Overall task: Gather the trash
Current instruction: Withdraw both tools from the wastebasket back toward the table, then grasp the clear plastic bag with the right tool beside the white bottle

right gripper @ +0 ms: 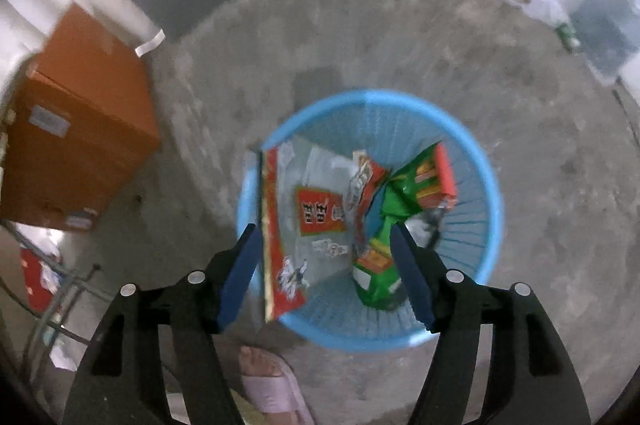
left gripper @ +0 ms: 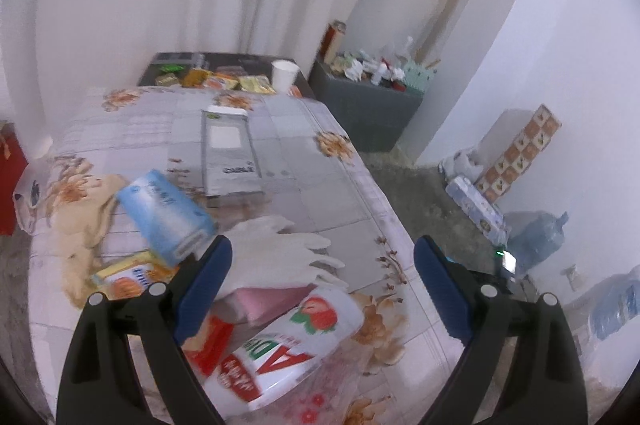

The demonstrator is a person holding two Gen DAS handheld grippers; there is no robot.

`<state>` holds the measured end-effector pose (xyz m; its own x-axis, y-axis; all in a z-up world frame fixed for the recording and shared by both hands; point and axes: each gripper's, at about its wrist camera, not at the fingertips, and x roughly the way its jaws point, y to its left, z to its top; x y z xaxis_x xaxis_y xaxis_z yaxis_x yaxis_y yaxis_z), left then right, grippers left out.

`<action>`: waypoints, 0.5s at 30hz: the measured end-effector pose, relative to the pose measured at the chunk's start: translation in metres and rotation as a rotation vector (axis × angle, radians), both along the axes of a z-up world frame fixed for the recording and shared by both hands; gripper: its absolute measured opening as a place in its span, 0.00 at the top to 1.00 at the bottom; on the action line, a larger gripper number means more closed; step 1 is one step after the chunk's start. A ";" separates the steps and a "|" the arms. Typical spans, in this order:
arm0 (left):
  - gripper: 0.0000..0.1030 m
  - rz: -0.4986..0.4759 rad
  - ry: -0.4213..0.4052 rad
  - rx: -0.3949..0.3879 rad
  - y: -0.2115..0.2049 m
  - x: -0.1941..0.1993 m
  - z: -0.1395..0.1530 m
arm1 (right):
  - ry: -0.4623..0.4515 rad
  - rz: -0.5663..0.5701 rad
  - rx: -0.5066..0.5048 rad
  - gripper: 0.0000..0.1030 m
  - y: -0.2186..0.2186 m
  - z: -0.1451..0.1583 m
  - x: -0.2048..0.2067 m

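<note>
Both claws stood released: the right gripper [right gripper: 326, 267] above the blue bin [right gripper: 490, 193], the left gripper [left gripper: 322, 279] over soft, limp-looking gloves [left gripper: 276, 249], probably best pinched mid-cuff.

We see a blue slatted bin [right gripper: 486, 181] on the floor holding red and green wrappers [right gripper: 404, 193]; on the surface lie a pale blue pack [left gripper: 168, 215] and a white bag [left gripper: 296, 341].

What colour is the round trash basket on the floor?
The trash basket is bright blue, clearest in the right wrist view.
</note>
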<state>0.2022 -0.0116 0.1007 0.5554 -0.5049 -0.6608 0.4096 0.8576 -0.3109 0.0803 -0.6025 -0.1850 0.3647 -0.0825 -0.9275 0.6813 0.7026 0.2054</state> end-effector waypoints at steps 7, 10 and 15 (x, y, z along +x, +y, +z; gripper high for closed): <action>0.12 0.094 -0.082 0.032 0.060 -0.039 0.007 | -0.183 0.013 -0.040 0.20 0.078 0.093 -0.068; 0.11 0.132 -0.117 0.057 0.083 -0.058 0.000 | -0.207 0.055 0.001 0.18 0.130 0.113 -0.089; 0.11 0.157 -0.138 0.089 0.111 -0.091 -0.022 | -0.280 0.138 0.072 0.18 0.213 0.139 -0.110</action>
